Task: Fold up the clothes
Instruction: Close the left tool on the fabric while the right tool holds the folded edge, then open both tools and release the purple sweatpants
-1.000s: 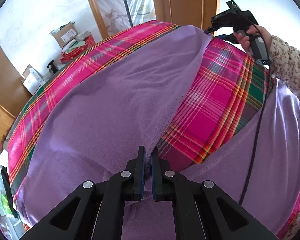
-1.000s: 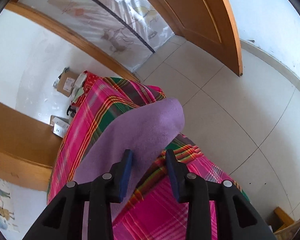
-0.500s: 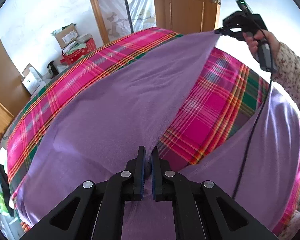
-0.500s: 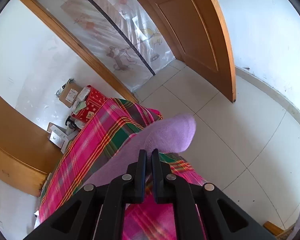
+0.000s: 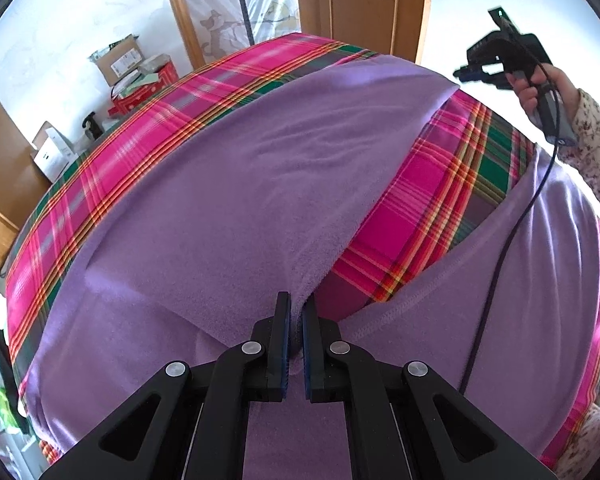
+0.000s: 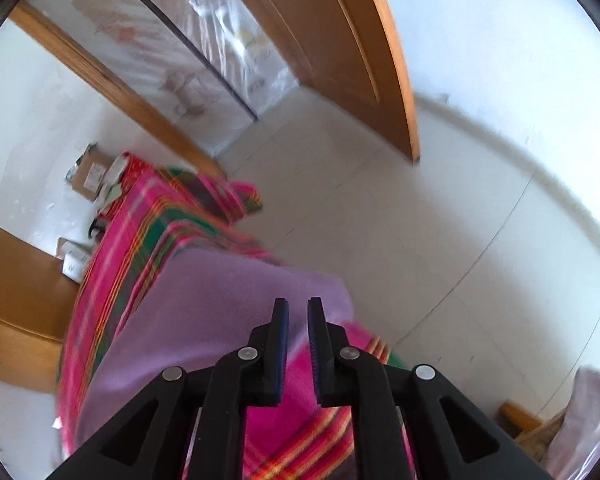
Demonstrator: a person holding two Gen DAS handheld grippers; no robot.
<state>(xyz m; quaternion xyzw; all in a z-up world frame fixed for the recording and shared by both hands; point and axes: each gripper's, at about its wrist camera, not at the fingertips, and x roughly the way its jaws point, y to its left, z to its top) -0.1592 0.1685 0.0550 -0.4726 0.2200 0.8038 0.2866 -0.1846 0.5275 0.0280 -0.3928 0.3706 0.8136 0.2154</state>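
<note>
While the purple garment (image 5: 240, 184) lies spread over the plaid bed cover (image 5: 432, 200), the left tool (image 5: 293, 320) stays out of it only at the tips: fingers together, clamped on a cloth edge near the crotch/fold pt. Step, as judged: leg section laid flat. Right tool (image 5: 466, 76) is off the cloth, fingers slightly apart, empty, raised beyond the far corner, hand (image 5: 534, 88) gripping the handle. Next re-grip needs an edge w/o dragging.

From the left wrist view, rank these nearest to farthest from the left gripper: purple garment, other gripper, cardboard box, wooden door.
1. purple garment: pinched in the left gripper.
2. right gripper: upper right, held in a hand.
3. cardboard box: upper left, past the bed.
4. wooden door: top centre.
</note>
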